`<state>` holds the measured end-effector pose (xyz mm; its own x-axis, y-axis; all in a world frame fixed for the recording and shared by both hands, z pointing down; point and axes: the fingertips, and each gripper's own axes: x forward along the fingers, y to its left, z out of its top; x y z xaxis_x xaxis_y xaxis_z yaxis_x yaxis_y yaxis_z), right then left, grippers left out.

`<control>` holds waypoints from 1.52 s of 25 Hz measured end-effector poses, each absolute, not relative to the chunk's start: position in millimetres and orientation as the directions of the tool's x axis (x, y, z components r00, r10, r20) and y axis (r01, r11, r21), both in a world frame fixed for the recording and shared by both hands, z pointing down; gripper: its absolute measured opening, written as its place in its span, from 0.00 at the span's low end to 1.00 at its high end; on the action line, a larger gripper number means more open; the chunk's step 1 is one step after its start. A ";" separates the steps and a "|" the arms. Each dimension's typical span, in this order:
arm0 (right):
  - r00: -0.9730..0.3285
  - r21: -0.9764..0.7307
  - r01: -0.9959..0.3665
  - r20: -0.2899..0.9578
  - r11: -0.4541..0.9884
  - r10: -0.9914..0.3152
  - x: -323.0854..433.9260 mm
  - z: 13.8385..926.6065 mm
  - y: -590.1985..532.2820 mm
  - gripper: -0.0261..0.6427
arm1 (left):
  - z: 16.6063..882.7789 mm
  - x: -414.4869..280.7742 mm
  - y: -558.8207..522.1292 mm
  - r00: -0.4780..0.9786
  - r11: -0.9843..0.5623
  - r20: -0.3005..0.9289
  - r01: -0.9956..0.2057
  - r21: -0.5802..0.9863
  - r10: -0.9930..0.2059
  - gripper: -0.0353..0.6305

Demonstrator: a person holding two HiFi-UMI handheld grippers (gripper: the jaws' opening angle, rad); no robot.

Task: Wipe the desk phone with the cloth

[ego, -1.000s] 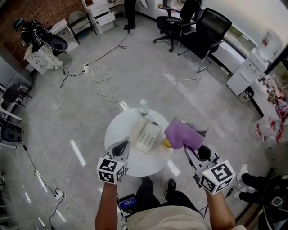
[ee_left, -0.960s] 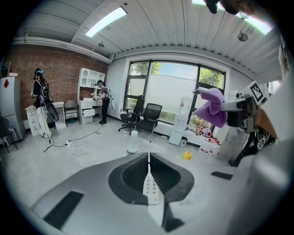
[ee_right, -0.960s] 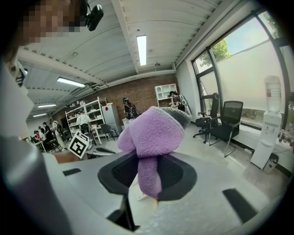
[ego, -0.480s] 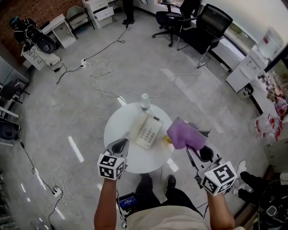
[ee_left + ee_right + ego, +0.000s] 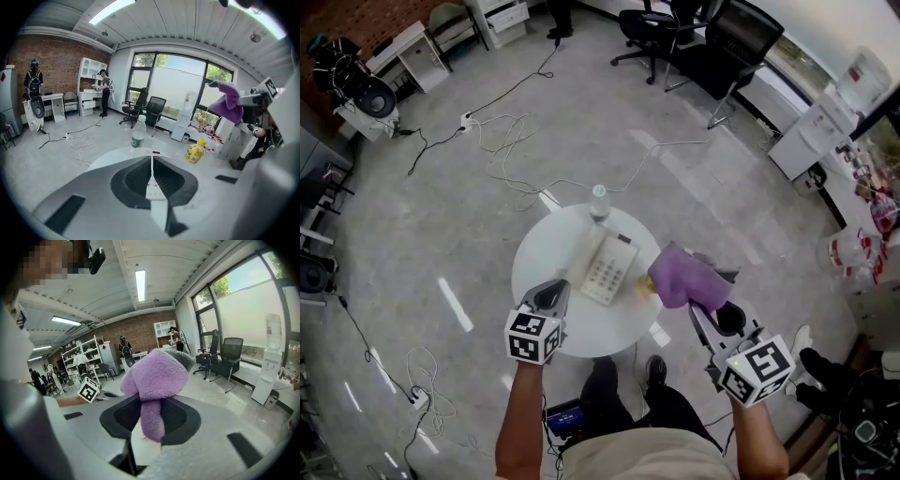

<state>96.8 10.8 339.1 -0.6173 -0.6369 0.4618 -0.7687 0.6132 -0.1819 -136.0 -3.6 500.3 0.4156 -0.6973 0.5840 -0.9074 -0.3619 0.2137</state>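
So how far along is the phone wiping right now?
Done: the purple cloth is picked up, clamped in the right gripper. In hand: the cloth hangs in the air to the right of the desk phone, not touching it; the left gripper is shut and empty over the round table. Left: all the wiping.

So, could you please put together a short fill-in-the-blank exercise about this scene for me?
1. The right gripper is shut on a ____ cloth.
2. The desk phone lies on a ____ white table.
3. The left gripper, jaws together, holds ____.

Missing words: purple; round; nothing.
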 end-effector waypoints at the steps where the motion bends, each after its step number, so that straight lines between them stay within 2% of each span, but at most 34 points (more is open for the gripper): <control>1: -0.616 -0.183 -0.770 0.464 0.612 -0.637 96.7 340.5 11.2 0.19 | 502.7 -135.7 -4.5 0.417 -0.363 0.586 -0.907 0.215 -0.695 0.07; 38: -0.609 -0.227 -0.776 0.513 0.588 -0.605 109.8 389.3 -24.4 0.19 | 595.0 -118.4 -60.6 0.356 -0.330 0.690 -0.927 0.177 -0.631 0.07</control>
<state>109.8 -24.4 389.3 -0.6087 -0.6054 0.5128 -0.7764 0.5878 -0.2275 -118.4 -60.6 595.0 0.3560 -0.6306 0.6896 -0.9272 -0.3301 0.1768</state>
